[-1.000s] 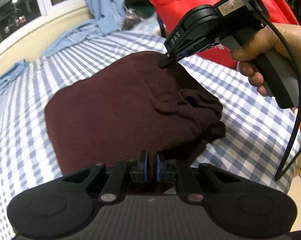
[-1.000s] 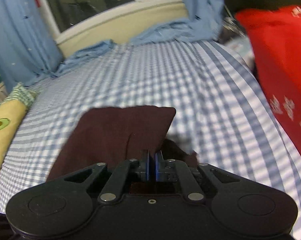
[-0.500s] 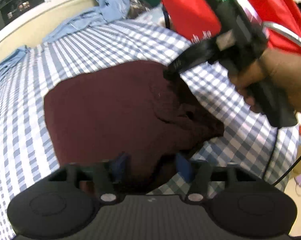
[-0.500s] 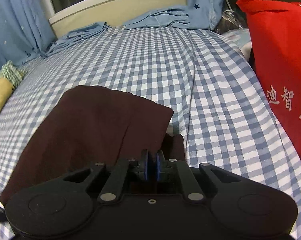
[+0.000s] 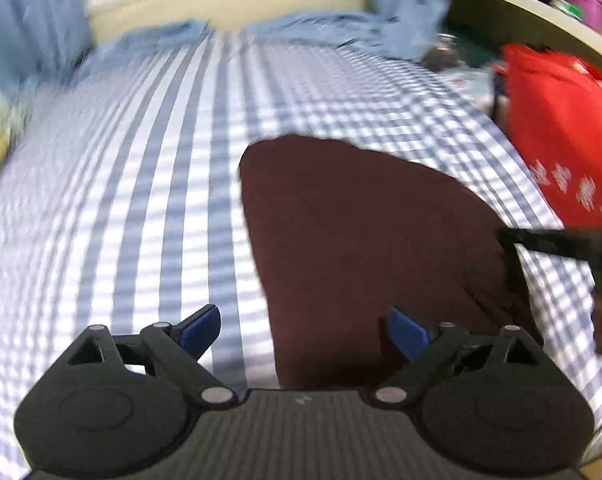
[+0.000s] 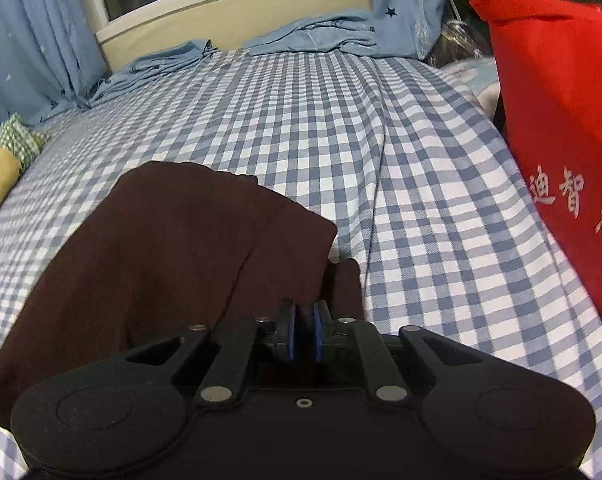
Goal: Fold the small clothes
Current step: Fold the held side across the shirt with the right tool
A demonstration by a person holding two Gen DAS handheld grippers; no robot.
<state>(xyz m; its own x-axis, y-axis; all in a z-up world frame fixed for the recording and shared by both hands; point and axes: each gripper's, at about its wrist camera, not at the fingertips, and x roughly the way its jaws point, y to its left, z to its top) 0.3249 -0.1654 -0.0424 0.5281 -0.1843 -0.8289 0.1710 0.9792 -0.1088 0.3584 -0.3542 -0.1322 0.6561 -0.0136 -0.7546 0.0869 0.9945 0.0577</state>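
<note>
Moved: left gripper (image 5: 301,330), jaws just opened wide off the dark maroon garment (image 5: 365,248) and empty; view swung across the bed. Right gripper (image 6: 302,336): blue pads pressed together, apparently pinching the garment's near right edge. Garment: lies folded on the checked bedsheet (image 6: 401,160), near centre. Far: blue curtain (image 6: 29,40); right: red bag (image 6: 561,120). Step, judged: fold laid, release underway. Next: right jaws open, then smoothing.
</note>
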